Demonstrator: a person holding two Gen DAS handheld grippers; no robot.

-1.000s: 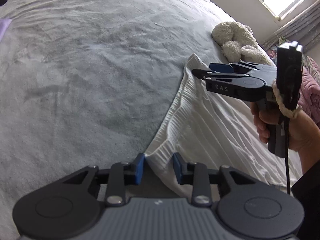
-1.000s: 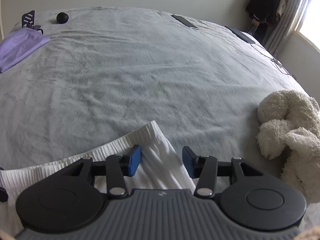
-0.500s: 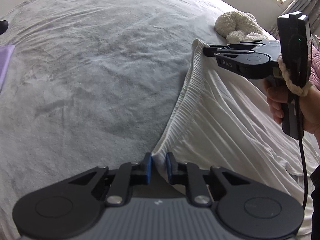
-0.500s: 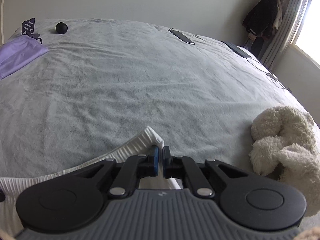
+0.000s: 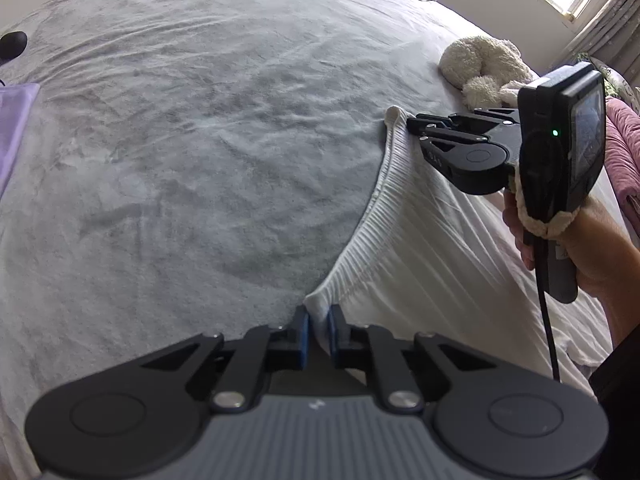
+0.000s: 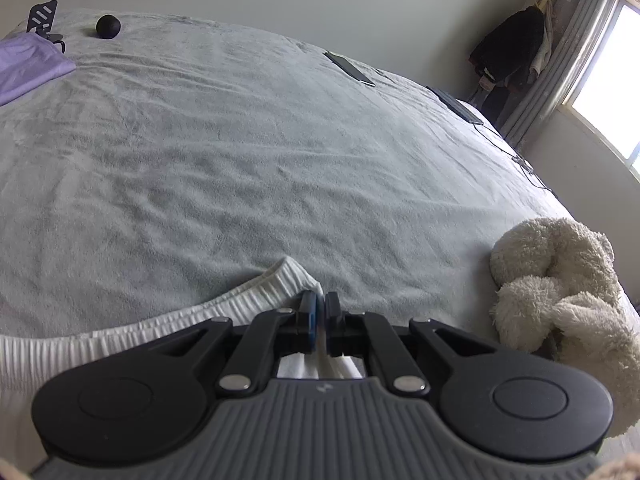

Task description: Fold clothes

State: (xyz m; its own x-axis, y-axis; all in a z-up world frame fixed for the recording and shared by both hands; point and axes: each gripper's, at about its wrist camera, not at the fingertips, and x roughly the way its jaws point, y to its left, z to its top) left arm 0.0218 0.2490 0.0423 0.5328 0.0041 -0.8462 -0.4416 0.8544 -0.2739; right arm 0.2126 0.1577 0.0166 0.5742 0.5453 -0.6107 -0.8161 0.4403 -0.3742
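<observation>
Both grippers' fingers newly clamped on waistband

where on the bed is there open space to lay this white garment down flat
The wide grey blanket ahead of both grippers is bare, bordered by the purple cloth and black ball far left, and the phone at the far edge. It is crowded on the right beside the plush toy.

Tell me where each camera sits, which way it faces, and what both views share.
Left wrist: on the left gripper, facing across the grey plush bedspread; shows the right gripper and its holding hand.
Right wrist: on the right gripper, facing the far wall; no body part clearly visible.
Shared: white ribbed garment, cream fluffy plush toy, bedspread.
</observation>
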